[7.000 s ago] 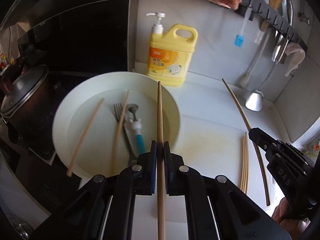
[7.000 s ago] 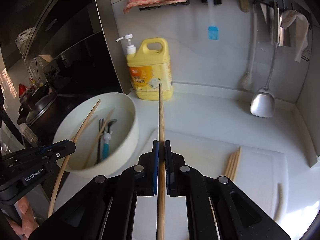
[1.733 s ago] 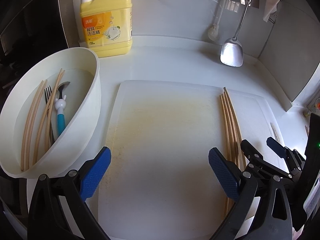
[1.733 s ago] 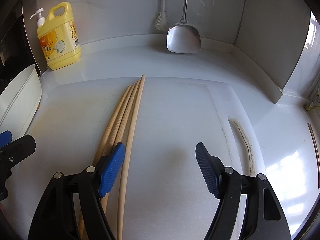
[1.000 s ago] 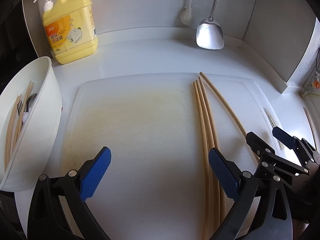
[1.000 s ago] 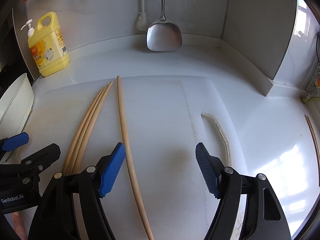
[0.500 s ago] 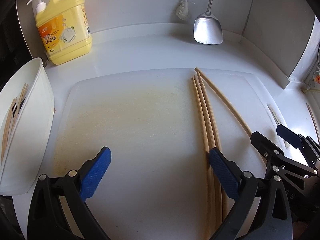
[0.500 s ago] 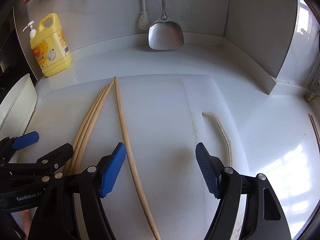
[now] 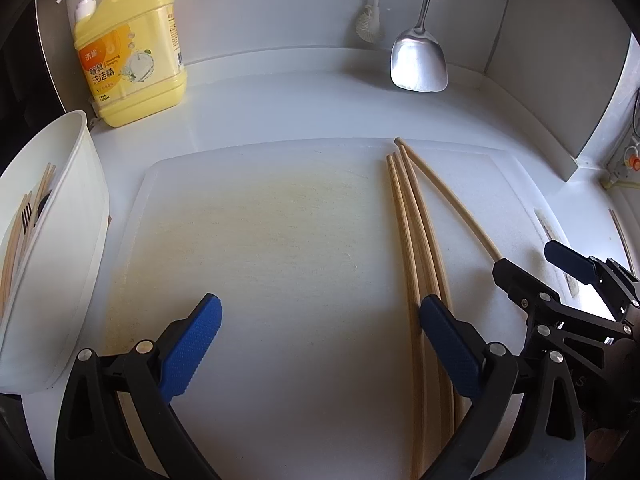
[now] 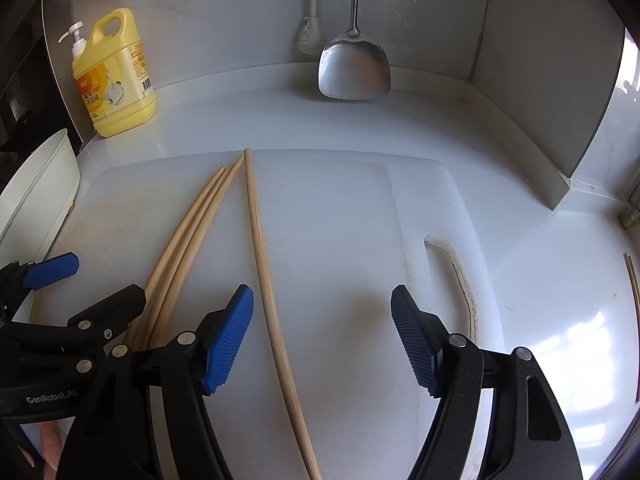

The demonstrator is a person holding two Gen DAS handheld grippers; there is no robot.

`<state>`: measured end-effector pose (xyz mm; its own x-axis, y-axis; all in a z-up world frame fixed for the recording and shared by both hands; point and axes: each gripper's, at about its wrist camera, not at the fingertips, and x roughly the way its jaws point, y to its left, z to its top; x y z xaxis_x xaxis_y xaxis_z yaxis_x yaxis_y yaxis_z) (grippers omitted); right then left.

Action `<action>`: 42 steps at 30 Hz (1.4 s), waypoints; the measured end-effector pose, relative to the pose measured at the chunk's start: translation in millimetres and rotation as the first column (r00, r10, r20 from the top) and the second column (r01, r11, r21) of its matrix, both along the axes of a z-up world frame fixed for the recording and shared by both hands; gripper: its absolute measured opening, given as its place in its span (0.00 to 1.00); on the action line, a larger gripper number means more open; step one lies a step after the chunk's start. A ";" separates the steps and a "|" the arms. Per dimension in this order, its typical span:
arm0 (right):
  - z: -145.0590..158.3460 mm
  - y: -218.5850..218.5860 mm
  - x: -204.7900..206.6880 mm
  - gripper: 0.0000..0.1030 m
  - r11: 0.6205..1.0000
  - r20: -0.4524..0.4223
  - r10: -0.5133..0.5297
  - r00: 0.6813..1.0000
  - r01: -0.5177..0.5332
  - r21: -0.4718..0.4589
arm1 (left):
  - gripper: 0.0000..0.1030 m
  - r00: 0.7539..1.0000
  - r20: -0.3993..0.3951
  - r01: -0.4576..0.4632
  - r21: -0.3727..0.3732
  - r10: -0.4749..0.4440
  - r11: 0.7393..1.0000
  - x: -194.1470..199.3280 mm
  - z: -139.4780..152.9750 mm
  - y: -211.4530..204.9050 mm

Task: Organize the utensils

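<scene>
Three wooden chopsticks lie bunched lengthwise on the white cutting board. A fourth chopstick lies apart, angled to their right. In the right wrist view the bunch lies left and the single chopstick runs between my jaws. My left gripper is open and empty over the board, its right finger beside the bunch. My right gripper is open and empty, straddling the single chopstick. A white bowl at the left holds more chopsticks and a fork.
A yellow dish-soap bottle stands at the back left. A steel spatula and a brush hang on the back wall. The wall corner closes the right side. The right gripper shows in the left wrist view.
Since 7 s ago both grippers have let go of their chopsticks, which now lie on the board. In the last second both grippers shifted slightly; the single chopstick lies apart from the bunch.
</scene>
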<state>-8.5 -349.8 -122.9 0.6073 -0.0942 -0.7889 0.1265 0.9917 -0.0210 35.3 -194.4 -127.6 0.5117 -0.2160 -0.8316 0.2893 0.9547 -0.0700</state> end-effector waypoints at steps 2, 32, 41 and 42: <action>-0.2 -0.5 -0.6 0.67 1.000 -0.001 -0.001 1.000 0.001 0.003 | 0.95 1.000 -0.003 -0.008 -0.013 0.008 1.000 0.3 0.2 4.4; -0.6 28.6 3.6 0.10 0.991 0.026 0.133 0.991 -0.132 -0.038 | 0.41 0.999 0.040 -0.011 0.023 0.010 1.000 -5.9 2.9 -7.0; 1.7 19.3 -13.4 0.06 0.993 0.020 0.114 0.993 -0.115 0.029 | 0.07 1.000 0.015 -0.016 0.018 0.016 1.000 -15.8 4.8 -5.0; 2.1 16.5 -17.3 0.06 0.993 0.020 0.107 0.994 -0.108 0.045 | 0.07 1.000 0.005 -0.023 0.014 0.023 1.000 -18.6 5.2 -3.2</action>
<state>-25.8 -333.3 -120.9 0.6253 0.0086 -0.7803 0.0190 0.9995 0.0262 16.7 -197.6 -122.5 0.5205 -0.1924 -0.8319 0.2678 0.9619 -0.0549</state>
